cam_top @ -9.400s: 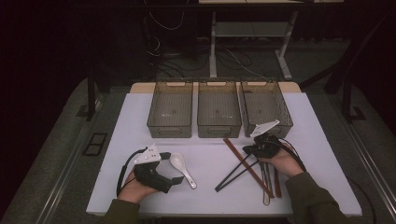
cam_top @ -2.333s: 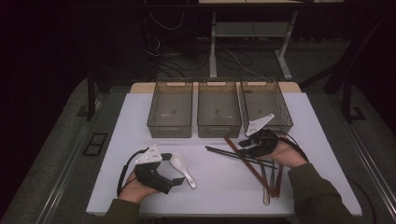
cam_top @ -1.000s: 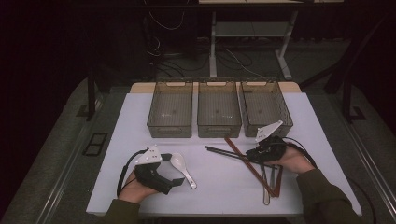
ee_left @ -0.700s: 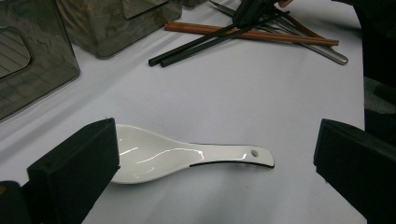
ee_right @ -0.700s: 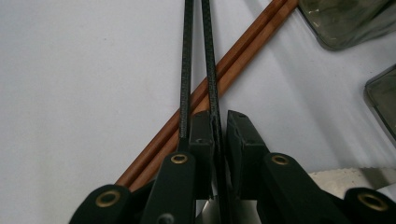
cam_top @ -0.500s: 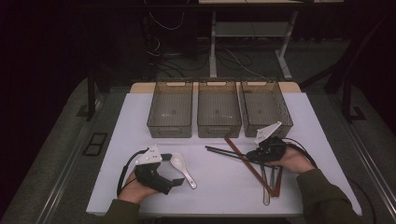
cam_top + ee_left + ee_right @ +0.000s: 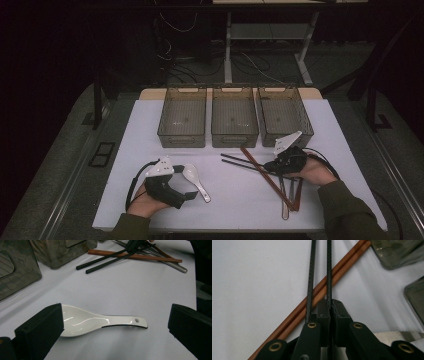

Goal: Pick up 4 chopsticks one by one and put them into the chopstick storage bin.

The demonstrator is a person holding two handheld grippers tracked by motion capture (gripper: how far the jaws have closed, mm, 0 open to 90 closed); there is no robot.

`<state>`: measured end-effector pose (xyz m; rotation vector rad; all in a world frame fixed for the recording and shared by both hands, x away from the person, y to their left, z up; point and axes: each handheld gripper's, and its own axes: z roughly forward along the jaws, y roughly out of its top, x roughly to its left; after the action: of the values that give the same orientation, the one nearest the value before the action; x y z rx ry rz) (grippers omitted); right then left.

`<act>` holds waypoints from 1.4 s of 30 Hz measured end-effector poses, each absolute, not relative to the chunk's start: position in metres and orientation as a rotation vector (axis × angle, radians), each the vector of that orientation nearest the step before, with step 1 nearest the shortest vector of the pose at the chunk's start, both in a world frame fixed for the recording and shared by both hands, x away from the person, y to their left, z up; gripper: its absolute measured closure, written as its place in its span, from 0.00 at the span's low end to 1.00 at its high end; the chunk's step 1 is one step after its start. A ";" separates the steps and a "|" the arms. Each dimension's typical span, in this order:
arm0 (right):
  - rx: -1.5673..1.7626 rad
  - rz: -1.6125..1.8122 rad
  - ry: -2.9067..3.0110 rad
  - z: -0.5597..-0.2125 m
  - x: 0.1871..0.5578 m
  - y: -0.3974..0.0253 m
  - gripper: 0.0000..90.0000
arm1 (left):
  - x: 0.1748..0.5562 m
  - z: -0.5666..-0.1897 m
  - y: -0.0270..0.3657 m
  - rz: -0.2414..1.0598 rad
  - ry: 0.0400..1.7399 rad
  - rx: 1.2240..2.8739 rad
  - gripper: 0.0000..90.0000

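The right gripper (image 7: 329, 305) is closed tightly on one black chopstick (image 7: 328, 270); the second black chopstick (image 7: 310, 277) is seen just beside its jaws, over the brown chopsticks (image 7: 322, 292). The left gripper (image 7: 115, 322) is held wide open around the white spoon (image 7: 100, 322), which lies flat on the table (image 7: 125, 290).

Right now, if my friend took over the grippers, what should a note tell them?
Left gripper: open, fingers either side of the white spoon lying on the table.
Right gripper: shut on one black chopstick; the other black one lies alongside.
Brown chopsticks lie crossed underneath.
Three bins look empty.
Done: nothing binned. Left, likely: sort everything into the bins.
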<state>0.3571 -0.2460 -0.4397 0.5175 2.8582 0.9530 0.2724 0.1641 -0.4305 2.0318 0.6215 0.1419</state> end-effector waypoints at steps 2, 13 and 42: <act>0.535 0.958 2.852 -0.439 0.357 -0.247 0.95 | 0.273 -0.431 0.164 0.136 0.625 2.033 0.00; 0.537 1.022 2.836 -0.431 0.357 -0.253 0.95 | 0.271 -0.432 0.163 0.129 0.610 2.032 0.00; 0.663 1.271 2.762 -0.393 0.354 -0.257 0.95 | 0.272 -0.433 0.162 0.124 0.622 2.012 0.00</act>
<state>0.3544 -0.2573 -0.3929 0.6632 2.7622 1.2708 0.2716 0.1621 -0.4326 2.0121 0.6223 0.1237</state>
